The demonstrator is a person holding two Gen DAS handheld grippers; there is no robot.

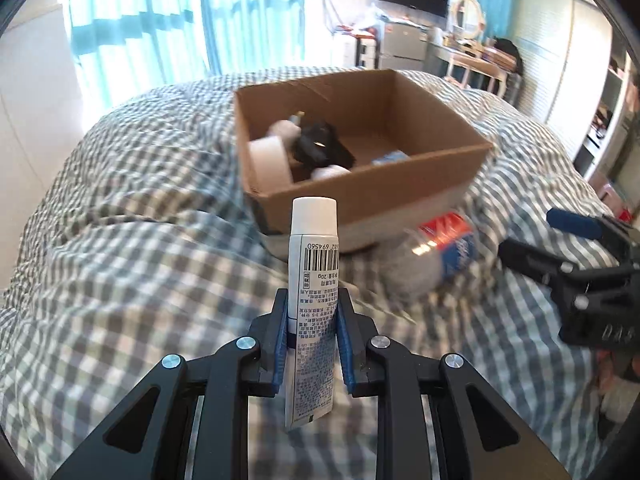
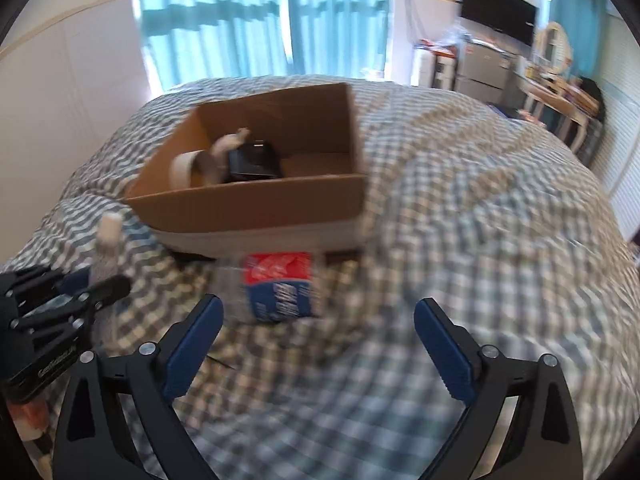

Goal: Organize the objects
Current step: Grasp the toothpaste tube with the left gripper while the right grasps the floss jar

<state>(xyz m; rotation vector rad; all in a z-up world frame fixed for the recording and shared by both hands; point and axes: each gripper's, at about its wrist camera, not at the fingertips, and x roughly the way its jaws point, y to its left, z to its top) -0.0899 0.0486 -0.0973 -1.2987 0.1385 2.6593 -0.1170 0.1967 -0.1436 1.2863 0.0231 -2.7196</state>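
Left gripper [image 1: 313,320] pinches a white tube [image 1: 312,292] above the bed [image 1: 120,260], while the right gripper [image 2: 318,344] hangs with its jaws spread wide.

The tube stands upright between the left jaws, cap up, barcode showing, in front of the cardboard box [image 1: 400,184] that sits on the checked bedcover. In the box lie a roll of white tape [image 1: 266,162], a black object [image 1: 320,146] and something pale behind it, too blurred to name. A clear plastic bottle [image 2: 276,288] with a red and blue label lies on its side on the bedcover, just beside the box's near wall and ahead of the empty right jaws. Teal curtains [image 1: 168,16] hang behind the bed.
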